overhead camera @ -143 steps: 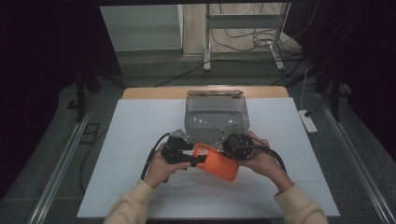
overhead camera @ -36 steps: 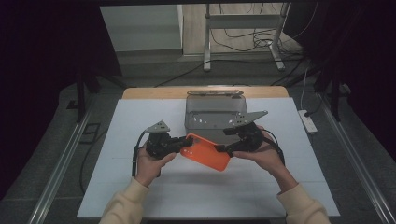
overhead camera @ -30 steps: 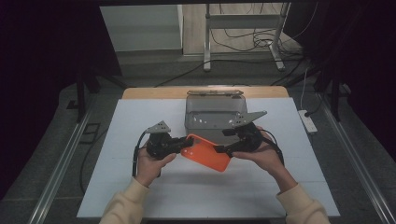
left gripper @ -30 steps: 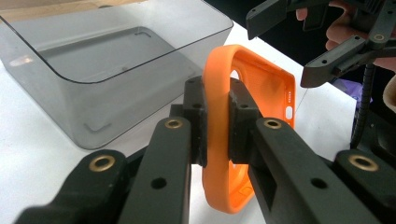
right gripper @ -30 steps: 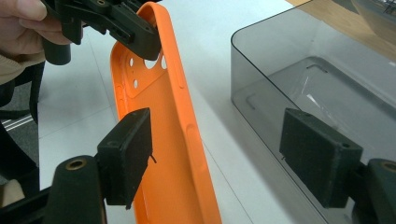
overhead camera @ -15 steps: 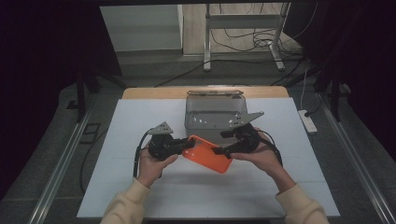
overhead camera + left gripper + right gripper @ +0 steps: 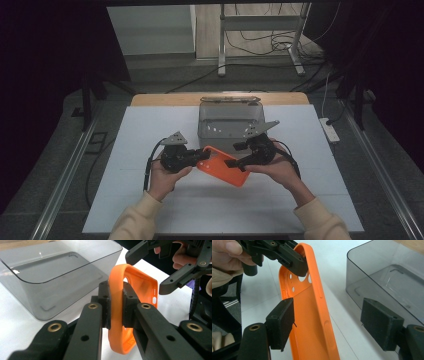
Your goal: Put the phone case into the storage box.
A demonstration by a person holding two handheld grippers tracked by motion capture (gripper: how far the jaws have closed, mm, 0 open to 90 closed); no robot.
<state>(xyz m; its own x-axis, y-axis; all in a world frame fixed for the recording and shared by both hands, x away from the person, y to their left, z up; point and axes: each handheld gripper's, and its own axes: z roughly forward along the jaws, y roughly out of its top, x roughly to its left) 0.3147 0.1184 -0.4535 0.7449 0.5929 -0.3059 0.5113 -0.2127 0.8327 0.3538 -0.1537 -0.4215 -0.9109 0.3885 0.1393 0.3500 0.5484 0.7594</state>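
An orange phone case [image 7: 223, 166] hangs in the air just above the white counter [image 7: 150, 130], at the 6 o'clock side of a smoky grey clear bin [image 7: 227, 120] and close to it. In the high view the case lies slanted, its camera-cutout end toward 10 o'clock and its far end toward 4 o'clock.

The left gripper [image 7: 200, 156] has its jaws closed on the case's rim at the cutout end. In the left gripper view the two black pads press the orange rim [image 7: 116, 305] from both sides, with the case standing on edge between them and the bin [image 7: 50, 272] at 10 o'clock behind it.

The right gripper [image 7: 236, 155] comes in from 3 o'clock of the case. Its jaws stand open: in the right gripper view the left pad lies right at the case's edge [image 7: 312, 322], though I cannot tell whether it touches, while the other pad is well apart from the case, in front of the bin's wall [image 7: 372, 272]. The same view shows the left gripper [image 7: 294, 262] clamped on the case's top at 11 o'clock, with a hand [image 7: 229, 253] behind it.

Both hands, in cream sleeves, reach in from 6 o'clock. The bin stands at the counter's 12 o'clock middle, with a wooden strip behind it.
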